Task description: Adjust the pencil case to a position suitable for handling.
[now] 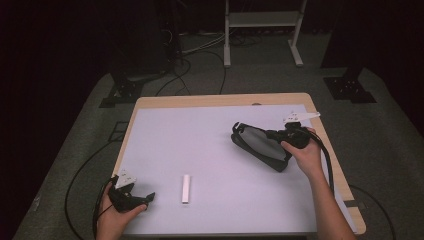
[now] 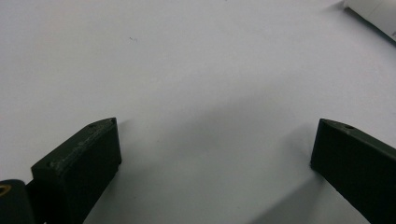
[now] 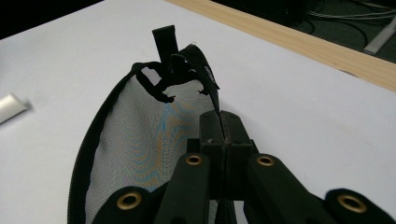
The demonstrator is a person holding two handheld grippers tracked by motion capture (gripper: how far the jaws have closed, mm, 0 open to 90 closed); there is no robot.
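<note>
Right tongs (image 3: 219, 122) clamped on mesh pouch (image 1: 260, 145) rim at bench (image 1: 225, 100) right, holding it open; left tongs (image 2: 215, 144) apart, idle; next, likely fetch white stick (image 1: 186, 188) mid-bench for insertion.

Counted on table: one black mesh pouch with dark fabric trim and a strap loop (image 1: 260, 142), far right. One small white oblong stick (image 1: 186, 188), near, left of centre. One pale grey rectangular mat (image 1: 200, 145) over one light wooden tabletop (image 1: 340, 165).

Two black two-jaw handheld grippers: left one (image 1: 148, 198) near left, right one (image 1: 274, 136) far right. Two grey three-cornered plates, one per gripper. Two hands, two forearms.

On floor beyond: one white metal frame (image 1: 262, 30), far.
</note>
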